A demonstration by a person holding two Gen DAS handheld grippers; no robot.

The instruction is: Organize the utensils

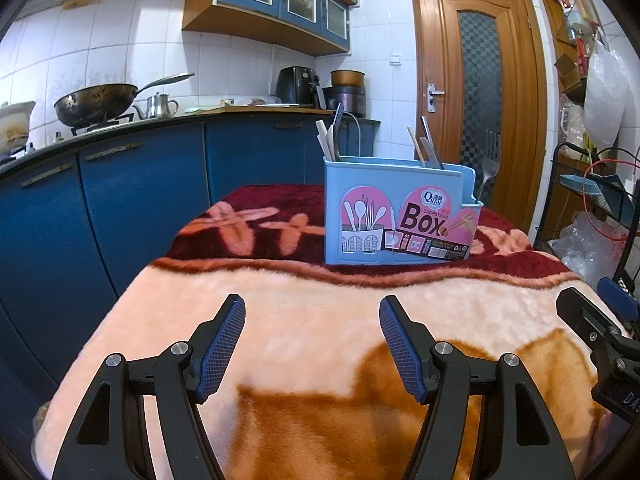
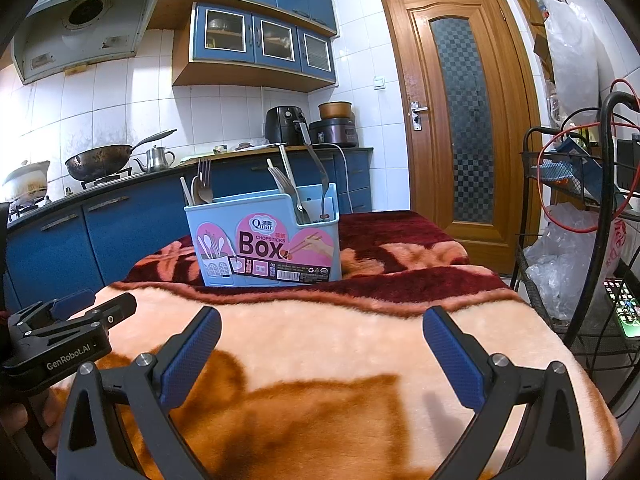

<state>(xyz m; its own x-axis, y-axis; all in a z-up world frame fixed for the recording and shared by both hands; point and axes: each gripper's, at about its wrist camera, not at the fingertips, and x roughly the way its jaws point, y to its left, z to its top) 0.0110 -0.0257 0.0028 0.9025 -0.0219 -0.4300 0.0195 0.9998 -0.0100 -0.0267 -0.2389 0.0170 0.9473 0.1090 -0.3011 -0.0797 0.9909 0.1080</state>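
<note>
A light blue utensil box (image 1: 400,216) with a pink "Box" label stands on the blanket-covered table (image 1: 312,312); it also shows in the right wrist view (image 2: 264,240). Chopsticks (image 1: 326,140), knives and a fork (image 1: 490,168) stand upright in its compartments; spoons and forks (image 2: 202,188) show in the right wrist view. My left gripper (image 1: 312,312) is open and empty, well short of the box. My right gripper (image 2: 322,320) is open and empty, also short of the box. Each gripper shows at the edge of the other's view.
Blue kitchen cabinets (image 1: 140,184) with a wok (image 1: 96,104) and kettle run along the left. A wooden door (image 2: 464,120) is behind. A black wire rack (image 2: 580,240) with bags and cables stands right of the table.
</note>
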